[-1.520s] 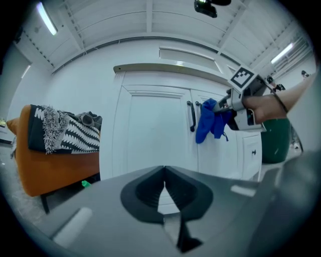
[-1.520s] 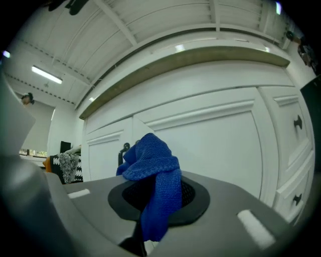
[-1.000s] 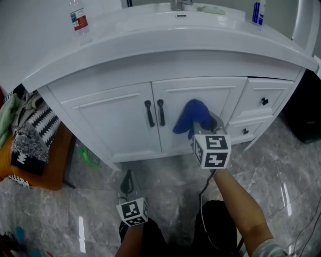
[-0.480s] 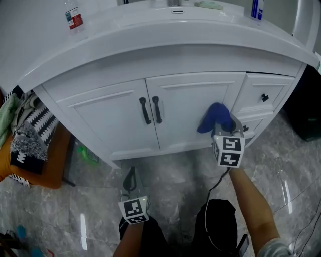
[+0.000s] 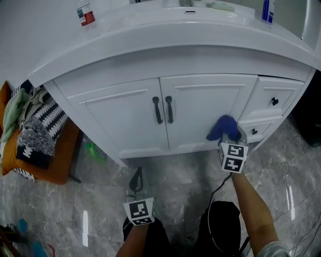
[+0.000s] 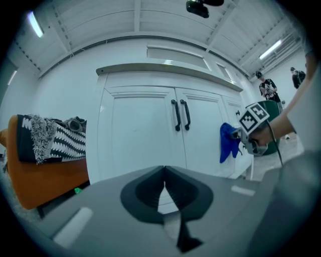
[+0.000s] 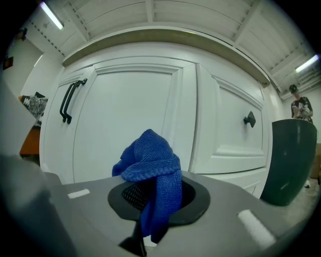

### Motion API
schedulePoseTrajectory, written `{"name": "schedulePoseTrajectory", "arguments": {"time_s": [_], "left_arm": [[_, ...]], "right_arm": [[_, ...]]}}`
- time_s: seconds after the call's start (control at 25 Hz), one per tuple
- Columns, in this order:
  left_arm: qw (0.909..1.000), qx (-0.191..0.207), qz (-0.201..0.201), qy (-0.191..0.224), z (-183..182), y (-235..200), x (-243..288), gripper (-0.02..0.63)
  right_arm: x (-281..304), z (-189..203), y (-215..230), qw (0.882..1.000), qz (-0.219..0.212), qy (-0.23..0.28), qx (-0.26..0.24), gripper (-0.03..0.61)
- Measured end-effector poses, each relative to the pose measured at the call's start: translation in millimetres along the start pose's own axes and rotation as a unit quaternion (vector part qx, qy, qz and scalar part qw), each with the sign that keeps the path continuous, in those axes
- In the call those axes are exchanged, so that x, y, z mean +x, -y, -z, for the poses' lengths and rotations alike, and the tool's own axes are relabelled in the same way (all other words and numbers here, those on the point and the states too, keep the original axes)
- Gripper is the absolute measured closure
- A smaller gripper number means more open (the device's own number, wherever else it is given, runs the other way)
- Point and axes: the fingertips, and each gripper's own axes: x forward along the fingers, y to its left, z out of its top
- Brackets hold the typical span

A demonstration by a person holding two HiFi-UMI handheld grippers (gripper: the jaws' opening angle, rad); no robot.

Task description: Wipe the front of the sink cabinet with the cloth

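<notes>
A white sink cabinet [image 5: 130, 113] with two doors and black handles [image 5: 163, 109] fills the head view. My right gripper [image 5: 228, 136] is shut on a blue cloth [image 5: 222, 127], which rests against the lower right corner of the right door [image 7: 130, 120]. In the right gripper view the blue cloth [image 7: 153, 173] bunches over the jaws. My left gripper [image 5: 136, 184] hangs low over the floor, shut with nothing in it, well back from the cabinet [image 6: 150, 130]. The cloth [image 6: 228, 143] also shows in the left gripper view at the right.
Small drawers with black knobs [image 5: 274, 102] sit right of the doors. A dark bin [image 7: 291, 160] stands at the right. At the left an orange seat [image 5: 55, 160] holds piled clothes [image 5: 35, 125]. Bottles [image 5: 86, 15] stand on the countertop. The floor is grey marble tile [image 5: 180, 175].
My right gripper has carried the cloth rightward and down across the right door, from its middle to its lower right corner. The left gripper has stayed low near the floor.
</notes>
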Motion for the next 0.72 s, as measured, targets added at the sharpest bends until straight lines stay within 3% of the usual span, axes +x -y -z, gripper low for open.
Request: {"name": "schedulePoseTrajectory", "arguments": {"time_s": [0.28, 0.44, 0.72], "left_arm": [[0.9999, -0.011, -0.003, 0.01, -4, -6, -5, 0.604], [0.9997, -0.02, -0.012, 0.011, -4, -15, -8, 0.604], [0.9991, -0.034, -0.024, 0.008, 0, -30, -14, 0.604]], "right_arm": [[-1, 0, -9, 0.997, 0.045, -0.01, 0.055, 0.509], [-3, -10, -44, 0.999, 0.02, 0.004, 0.027, 0.511], [-7, -32, -133, 0.998, -0.048, 0.016, 0.031, 0.511]]}}
